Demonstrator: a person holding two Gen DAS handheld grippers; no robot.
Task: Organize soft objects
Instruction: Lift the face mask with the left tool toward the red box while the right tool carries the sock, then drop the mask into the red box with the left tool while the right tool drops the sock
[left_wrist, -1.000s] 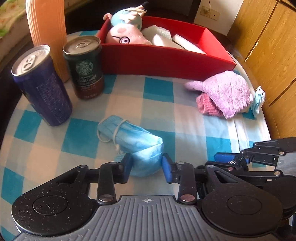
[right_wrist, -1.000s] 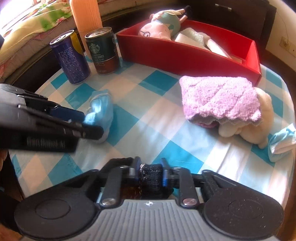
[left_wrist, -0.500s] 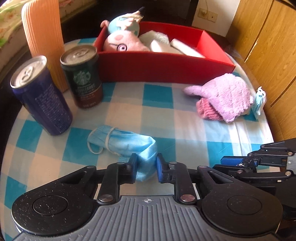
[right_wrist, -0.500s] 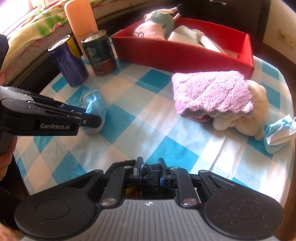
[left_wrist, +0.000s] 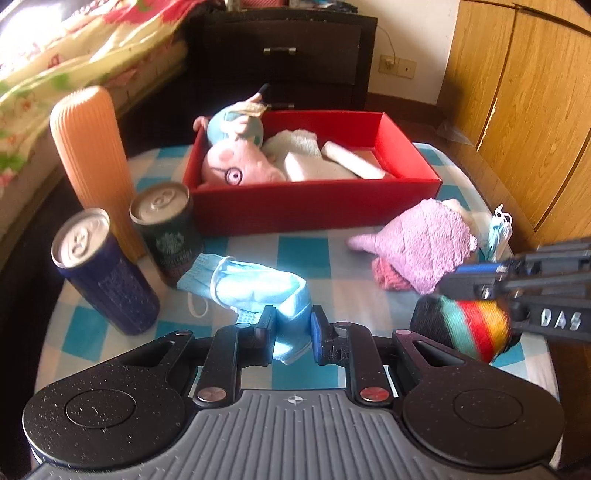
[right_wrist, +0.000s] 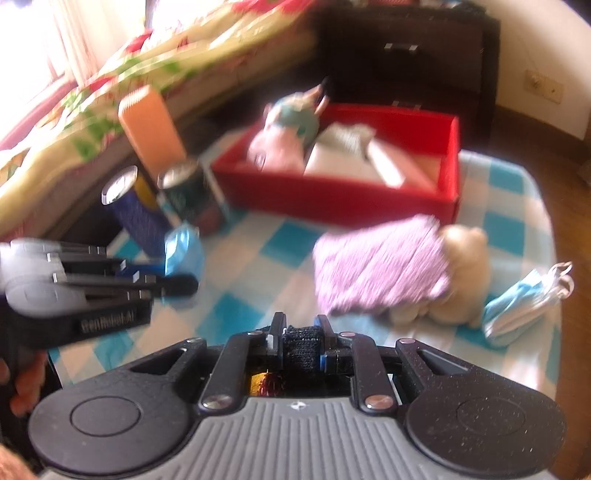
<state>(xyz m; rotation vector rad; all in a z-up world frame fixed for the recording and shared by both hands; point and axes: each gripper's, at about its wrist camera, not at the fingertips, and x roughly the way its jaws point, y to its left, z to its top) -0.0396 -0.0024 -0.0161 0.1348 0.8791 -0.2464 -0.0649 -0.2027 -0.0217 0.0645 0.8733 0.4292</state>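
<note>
The left hand-held gripper (left_wrist: 292, 332) is pinching a blue face mask (left_wrist: 255, 286), lifted above the checkered table (left_wrist: 303, 254). The right hand-held gripper (right_wrist: 300, 341) is clamping a rolled sock (left_wrist: 467, 325), black with rainbow stripes. Beyond, a purple cloth (left_wrist: 424, 247) is lying on the table beside a second mask (right_wrist: 524, 306). A Starbucks can (left_wrist: 166, 229) is standing near the red box (left_wrist: 317, 206), which is holding a pink plush pig (left_wrist: 236, 162) and white cloths (left_wrist: 306, 158).
</note>
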